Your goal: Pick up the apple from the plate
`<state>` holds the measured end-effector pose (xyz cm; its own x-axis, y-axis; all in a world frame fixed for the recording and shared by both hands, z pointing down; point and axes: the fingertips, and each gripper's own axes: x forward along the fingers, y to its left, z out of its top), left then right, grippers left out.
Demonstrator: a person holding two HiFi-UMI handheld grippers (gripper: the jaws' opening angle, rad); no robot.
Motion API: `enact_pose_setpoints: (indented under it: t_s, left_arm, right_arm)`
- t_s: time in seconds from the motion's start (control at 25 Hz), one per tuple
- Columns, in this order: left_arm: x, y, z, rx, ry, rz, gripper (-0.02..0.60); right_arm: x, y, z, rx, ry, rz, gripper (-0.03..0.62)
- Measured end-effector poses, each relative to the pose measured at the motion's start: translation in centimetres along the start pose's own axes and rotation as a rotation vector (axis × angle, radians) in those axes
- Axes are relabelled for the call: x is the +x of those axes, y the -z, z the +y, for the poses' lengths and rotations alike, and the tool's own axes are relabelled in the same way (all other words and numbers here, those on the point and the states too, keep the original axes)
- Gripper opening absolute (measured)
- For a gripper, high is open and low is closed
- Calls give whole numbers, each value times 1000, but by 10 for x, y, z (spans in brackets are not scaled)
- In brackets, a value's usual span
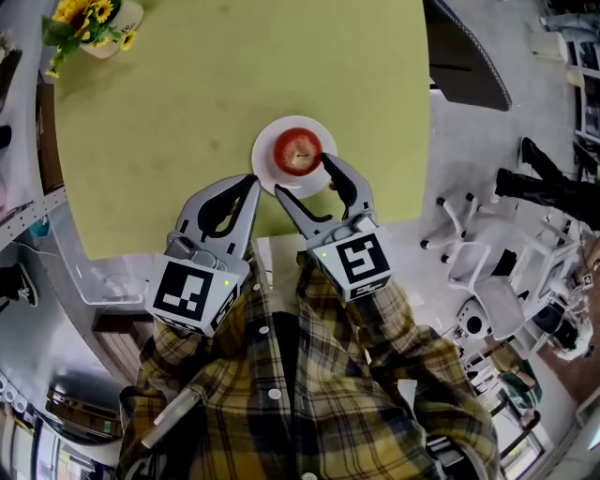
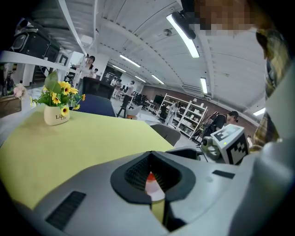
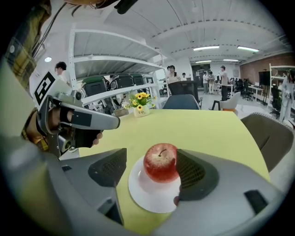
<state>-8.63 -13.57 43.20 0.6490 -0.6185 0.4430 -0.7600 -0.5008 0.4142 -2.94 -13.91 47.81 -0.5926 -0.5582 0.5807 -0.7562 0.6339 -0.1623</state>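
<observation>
A red apple (image 1: 297,150) stands on a small white plate (image 1: 267,161) near the front edge of the green table (image 1: 206,94). My right gripper (image 1: 305,180) is open at the plate's near side. In the right gripper view the apple (image 3: 160,162) sits between the pads, close beside the right pad (image 3: 192,173) and well apart from the left one. My left gripper (image 1: 250,182) is shut with nothing in it, just left of the plate. In the left gripper view only a sliver of apple (image 2: 150,179) shows through the shut jaws.
A vase of yellow flowers (image 1: 94,23) stands at the table's far left corner. A dark chair (image 1: 464,56) sits at the table's right side, and a white chair base (image 1: 469,248) is on the floor beyond it. People stand far back in the room.
</observation>
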Motion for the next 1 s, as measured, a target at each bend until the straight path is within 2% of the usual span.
enact_pose_setpoints:
  t_s: [0.4, 1.0]
  left_arm:
    - [0, 12, 9, -24, -18, 29, 8]
    - [2, 26, 17, -55, -37, 45, 8]
  right_arm:
    - [19, 17, -16, 2, 43, 45, 388]
    - [41, 34, -22, 9, 22, 94, 397]
